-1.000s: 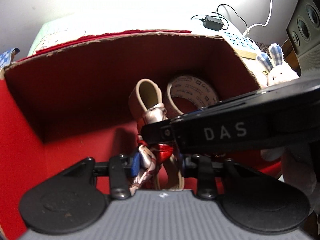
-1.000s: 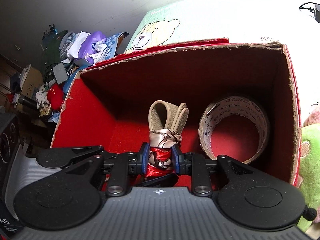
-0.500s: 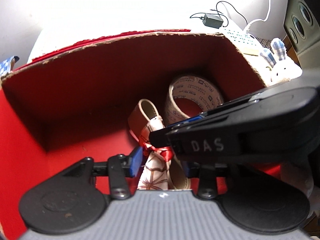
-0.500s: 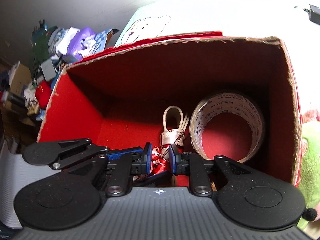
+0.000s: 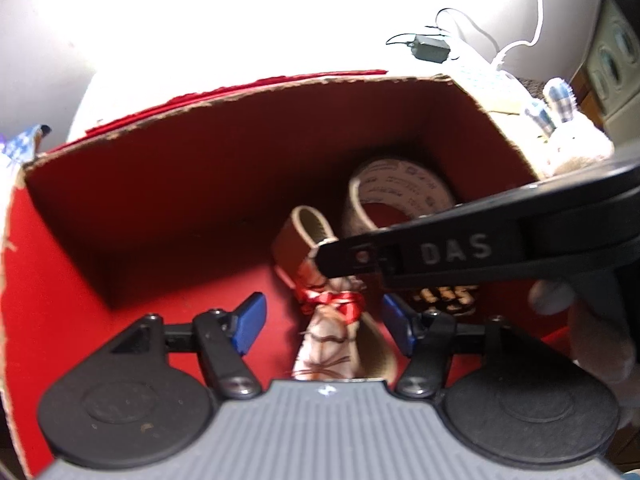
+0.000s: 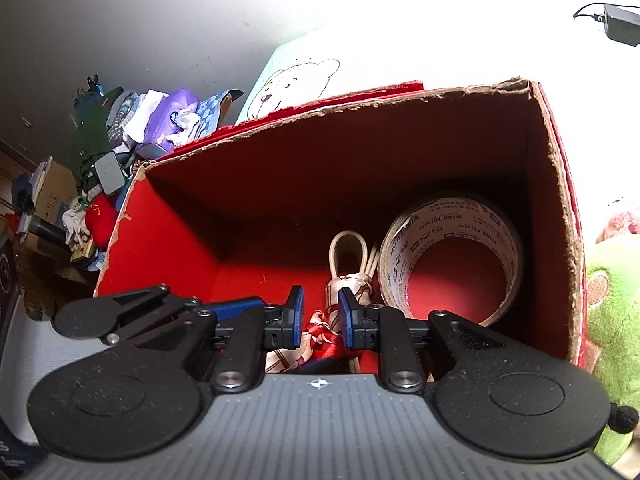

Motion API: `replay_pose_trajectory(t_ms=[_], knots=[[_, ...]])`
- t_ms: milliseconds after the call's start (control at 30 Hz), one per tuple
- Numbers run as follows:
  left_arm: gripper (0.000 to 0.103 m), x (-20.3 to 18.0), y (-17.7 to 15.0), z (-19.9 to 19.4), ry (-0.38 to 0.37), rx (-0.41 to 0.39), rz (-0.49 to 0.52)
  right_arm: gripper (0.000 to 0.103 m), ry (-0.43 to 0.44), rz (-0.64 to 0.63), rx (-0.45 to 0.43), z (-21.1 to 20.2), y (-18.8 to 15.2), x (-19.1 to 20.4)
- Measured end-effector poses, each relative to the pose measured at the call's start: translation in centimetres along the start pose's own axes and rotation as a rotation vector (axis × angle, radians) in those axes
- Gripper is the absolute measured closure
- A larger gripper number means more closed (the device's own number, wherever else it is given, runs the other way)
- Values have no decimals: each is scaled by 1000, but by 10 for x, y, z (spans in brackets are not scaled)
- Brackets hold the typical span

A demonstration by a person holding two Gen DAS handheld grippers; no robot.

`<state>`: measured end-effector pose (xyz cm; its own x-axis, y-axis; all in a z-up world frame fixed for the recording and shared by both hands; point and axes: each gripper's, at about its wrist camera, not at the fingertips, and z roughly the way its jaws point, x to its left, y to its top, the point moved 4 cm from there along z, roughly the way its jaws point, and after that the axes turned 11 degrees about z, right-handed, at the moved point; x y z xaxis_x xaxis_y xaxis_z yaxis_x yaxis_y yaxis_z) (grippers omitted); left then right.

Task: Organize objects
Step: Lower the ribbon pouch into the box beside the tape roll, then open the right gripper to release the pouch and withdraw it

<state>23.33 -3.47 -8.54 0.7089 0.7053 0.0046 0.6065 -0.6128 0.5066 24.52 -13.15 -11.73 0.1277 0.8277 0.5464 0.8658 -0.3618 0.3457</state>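
The big letters "DAS" are in white on the black arm of the right gripper (image 5: 456,247), which reaches across the right side of the left camera's view. The roll of tape (image 6: 448,256) on the right inside the red box has small dark print all around its white inner ring. It looks like "WING TAI", but the rest is too small to read.

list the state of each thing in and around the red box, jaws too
box: open at the top, upright
tape roll: in the box, standing on edge by the right wall
bundle: tied with red ribbon, lying on the box floor
left gripper: jaws open, clear of the bundle
right gripper: jaws a little apart over the bundle, grip unclear
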Motion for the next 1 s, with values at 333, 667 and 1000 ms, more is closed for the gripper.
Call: replay_pose_trajectory(t_ms=[333, 667, 1000], knots=[[38, 1, -1, 7, 41, 28, -7, 80, -16, -9, -41, 0, -1, -3], [33, 1, -3, 7, 87, 47, -21, 80, -39, -10, -71, -1, -1, -1], [30, -2, -3, 9, 125, 52, -15, 80, -52, -18, -84, -2, -2, -1]])
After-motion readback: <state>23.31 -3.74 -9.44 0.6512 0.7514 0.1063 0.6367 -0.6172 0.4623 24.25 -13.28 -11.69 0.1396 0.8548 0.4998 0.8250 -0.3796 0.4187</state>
